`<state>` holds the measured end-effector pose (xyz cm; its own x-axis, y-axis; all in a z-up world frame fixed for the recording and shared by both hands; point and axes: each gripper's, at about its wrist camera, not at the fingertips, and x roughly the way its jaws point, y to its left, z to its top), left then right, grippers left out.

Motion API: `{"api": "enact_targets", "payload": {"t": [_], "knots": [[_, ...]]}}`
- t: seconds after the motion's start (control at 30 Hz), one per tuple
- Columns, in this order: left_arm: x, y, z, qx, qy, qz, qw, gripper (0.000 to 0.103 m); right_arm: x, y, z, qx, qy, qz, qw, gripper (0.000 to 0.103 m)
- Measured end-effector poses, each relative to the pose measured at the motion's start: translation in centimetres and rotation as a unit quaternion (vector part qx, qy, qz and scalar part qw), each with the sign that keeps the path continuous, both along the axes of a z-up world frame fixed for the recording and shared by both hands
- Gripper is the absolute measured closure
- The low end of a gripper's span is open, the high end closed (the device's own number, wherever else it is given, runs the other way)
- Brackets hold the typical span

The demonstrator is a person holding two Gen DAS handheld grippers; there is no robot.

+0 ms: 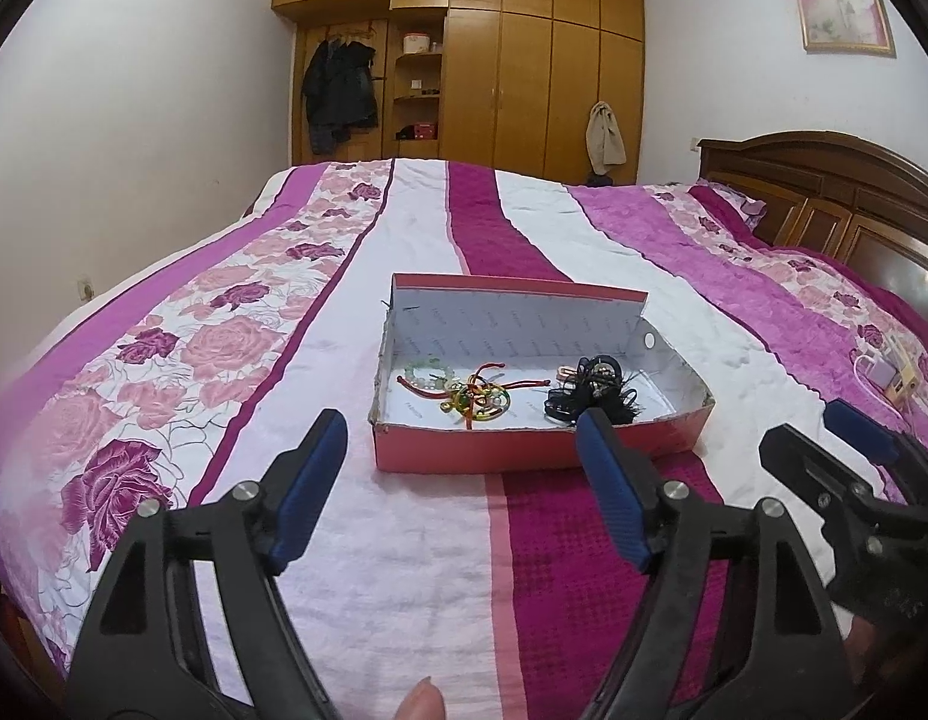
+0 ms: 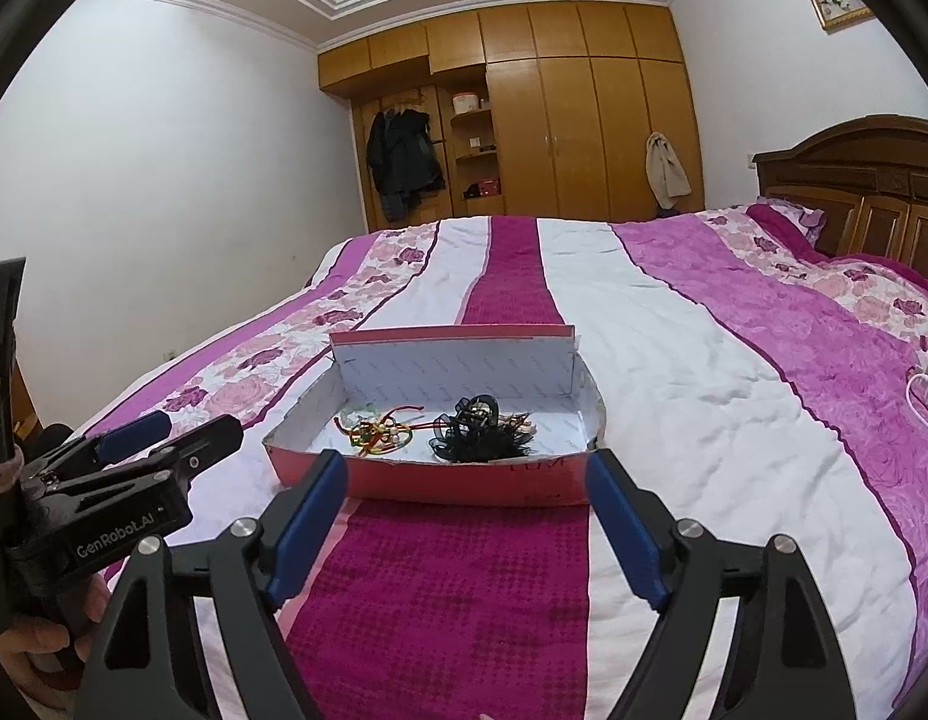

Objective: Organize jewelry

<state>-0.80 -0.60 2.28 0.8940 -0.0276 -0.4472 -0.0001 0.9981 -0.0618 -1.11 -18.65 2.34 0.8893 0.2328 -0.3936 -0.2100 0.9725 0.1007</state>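
1. A shallow pink cardboard box with a white printed lining [image 1: 526, 450] is seen lying on a bed covered by a quilted spread of magenta, white and rose-patterned stripes [image 1: 368, 570]; its far flap is stood upright.
2. Inside the box, toward its left half, a tangle of red cord bracelets with green and gold beads [image 1: 472, 393] is laid, with a pale green bead bracelet [image 1: 420, 371] just beside it at the far left.
3. Toward the right half, a bunch of black hair ties and ribbon pieces [image 1: 592, 387] is heaped, apart from the red tangle.
4. The left gripper with black arms and blue pads [image 1: 464, 492] is held spread wide, with nothing between the pads; the box lies just beyond its fingertips, and the right pad overlaps the box's near right corner in the left wrist view.
5. The right gripper of the same make [image 2: 466, 519] is likewise held spread wide and empty; the box is framed between its pads, just ahead, untouched.
6. Both grippers are kept side by side over the near part of the spread.
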Motion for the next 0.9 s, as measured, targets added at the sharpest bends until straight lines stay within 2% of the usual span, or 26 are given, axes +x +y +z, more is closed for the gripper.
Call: {"api": "enact_targets", "payload": {"t": [0.1, 0.3, 0.33, 0.43, 0.9], "knots": [[0.0, -0.02, -0.02, 0.002, 0.0, 0.002, 1.0, 0.026, -0.09, -0.14, 0.03, 0.004, -0.007, -0.003, 1.0, 0.001], [0.1, -0.05, -0.1, 0.007, 0.0, 0.009, 0.9999, 0.024, 0.07, 0.04, -0.06, -0.001, -0.007, -0.004, 1.0, 0.0], [0.1, -0.06, -0.09, 0.008, -0.001, 0.011, 0.9999, 0.022, 0.07, 0.09, -0.08, -0.002, -0.007, -0.004, 1.0, 0.0], [0.13, 0.21, -0.11, 0.007, -0.003, 0.021, 0.9997, 0.003, 0.08, 0.05, -0.1, -0.002, -0.009, -0.006, 1.0, 0.0], [0.15, 0.58, -0.17, 0.003, -0.005, 0.025, 0.9997, 0.004, 0.16, 0.01, -0.16, -0.002, -0.009, -0.006, 1.0, 0.0]]}}
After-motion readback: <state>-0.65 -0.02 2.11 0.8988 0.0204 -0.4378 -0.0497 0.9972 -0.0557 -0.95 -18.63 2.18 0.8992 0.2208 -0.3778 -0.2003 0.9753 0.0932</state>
